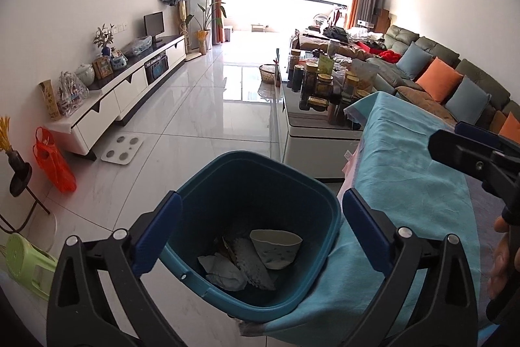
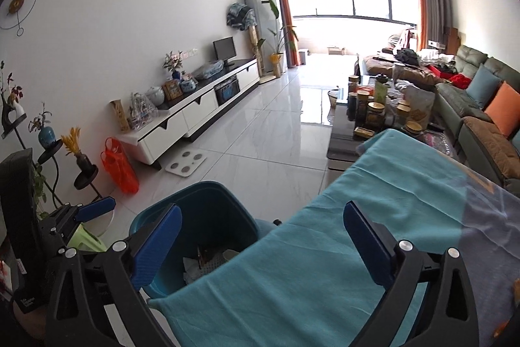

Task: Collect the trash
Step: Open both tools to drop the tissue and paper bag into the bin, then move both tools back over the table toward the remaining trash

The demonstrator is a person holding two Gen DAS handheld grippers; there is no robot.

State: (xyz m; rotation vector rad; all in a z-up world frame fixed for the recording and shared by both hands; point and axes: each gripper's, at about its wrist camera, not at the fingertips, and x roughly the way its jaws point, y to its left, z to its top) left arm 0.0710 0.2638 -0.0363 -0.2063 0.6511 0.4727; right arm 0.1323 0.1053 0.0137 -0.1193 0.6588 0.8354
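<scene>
The left gripper (image 1: pixel 260 230) hangs over the teal bin (image 1: pixel 208 181), jaws spread wide and empty — a paper cup (image 1: pixel 276 247) and crumpled wrappers (image 1: pixel 237 269) lie at its bottom. The turquoise cloth (image 1: pixel 406 184) drapes against the bin's rim; snagging it could tip the bin. The right gripper (image 2: pixel 260 246), also wide and empty, hovers above that cloth — no trash shows there.

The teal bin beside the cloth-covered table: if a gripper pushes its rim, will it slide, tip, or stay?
The teal bin looks like thin plastic and holds only a paper cup and crumpled wrappers, so it is probably light. On the glossy floor tiles it would likely slide. A push high on the rim might tip it.
</scene>
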